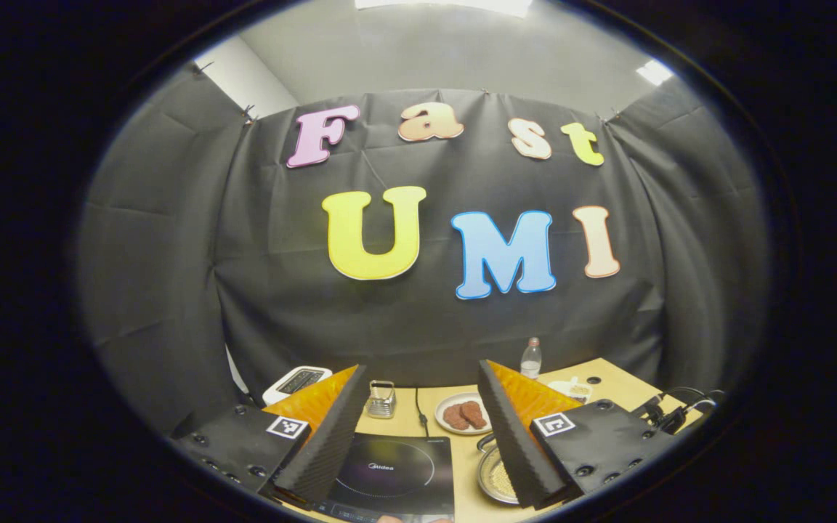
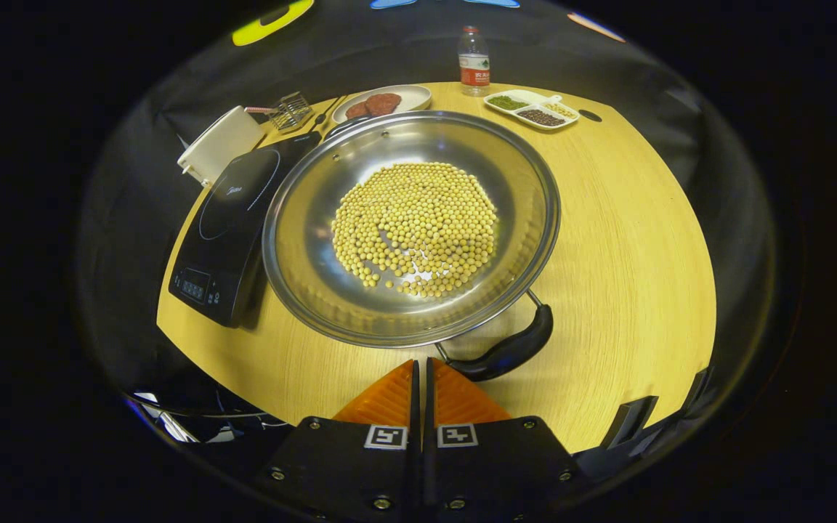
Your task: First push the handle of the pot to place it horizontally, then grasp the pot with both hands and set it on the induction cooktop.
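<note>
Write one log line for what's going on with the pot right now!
pot: on table beside induction cooktop, holds beans | right gripper: shut, at pot handle | left gripper: open, raised | stage: pushing handle

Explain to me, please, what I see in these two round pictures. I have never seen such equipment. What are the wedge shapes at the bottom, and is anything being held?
No robot is here. A person holds one two-finger tool in each hand, and a fisheye camera rides on each, looking forward along its fingers. Those fingers are the wedge shapes.

In the left gripper view, the left tool is open, raised and aimed at the booth's cloth wall. Between its fingers lies the black flat induction cooktop.

In the right gripper view, the right tool is shut, holds nothing and points down at the round yellow wooden table. Just ahead is the wide shiny steel pot of yellow beans, beside the cooktop. Its black handle is near the fingertips; whether they touch, I cannot tell.

Farther back stand a clear plastic water bottle, a plate of brown meat pieces and a white divided dish.
</note>
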A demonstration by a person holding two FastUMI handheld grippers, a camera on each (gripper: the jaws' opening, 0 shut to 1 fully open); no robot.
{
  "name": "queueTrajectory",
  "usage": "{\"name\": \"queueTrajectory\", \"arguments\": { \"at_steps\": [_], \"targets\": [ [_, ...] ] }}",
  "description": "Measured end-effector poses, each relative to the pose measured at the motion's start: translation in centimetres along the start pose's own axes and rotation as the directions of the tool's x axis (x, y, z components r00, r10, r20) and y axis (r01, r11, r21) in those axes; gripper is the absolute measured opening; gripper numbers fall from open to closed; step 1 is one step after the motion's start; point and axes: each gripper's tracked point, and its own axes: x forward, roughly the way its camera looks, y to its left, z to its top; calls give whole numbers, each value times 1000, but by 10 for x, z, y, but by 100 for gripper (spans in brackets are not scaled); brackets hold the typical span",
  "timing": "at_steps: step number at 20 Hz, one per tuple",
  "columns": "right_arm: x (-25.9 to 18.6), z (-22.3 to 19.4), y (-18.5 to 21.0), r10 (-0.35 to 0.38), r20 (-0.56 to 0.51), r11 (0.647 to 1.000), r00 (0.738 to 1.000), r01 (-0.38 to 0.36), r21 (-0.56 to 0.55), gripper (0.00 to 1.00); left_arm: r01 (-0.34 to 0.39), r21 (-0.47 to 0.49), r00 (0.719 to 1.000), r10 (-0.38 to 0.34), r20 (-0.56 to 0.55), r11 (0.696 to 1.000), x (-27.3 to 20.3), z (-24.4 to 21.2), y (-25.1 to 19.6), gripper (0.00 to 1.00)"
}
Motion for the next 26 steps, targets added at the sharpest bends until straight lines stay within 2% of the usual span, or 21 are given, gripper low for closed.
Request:
{"name": "queueTrajectory", "arguments": {
  "at_steps": [7,10,15,21,26],
  "targets": [
    [3,8,-23,-35,14,998,999,34,51,1,5,10,1000,-5,1,1000,3,1,-3,95],
    [4,12,-36,-70,16,997,997,69,44,1,12,20,1000,-13,4,1000,4,4,-7,95],
    [6,15,-49,-81,-2,995,997,81,55,1,17,24,1000,-17,0,1000,5,1,-9,99],
    [7,25,-70,-111,0,992,994,111,66,1,2,25,1000,-2,0,1000,6,0,-7,97],
    [10,35,-90,-146,-6,989,989,146,33,1,-6,27,1000,6,-1,1000,9,3,-9,97]
  ]
}}
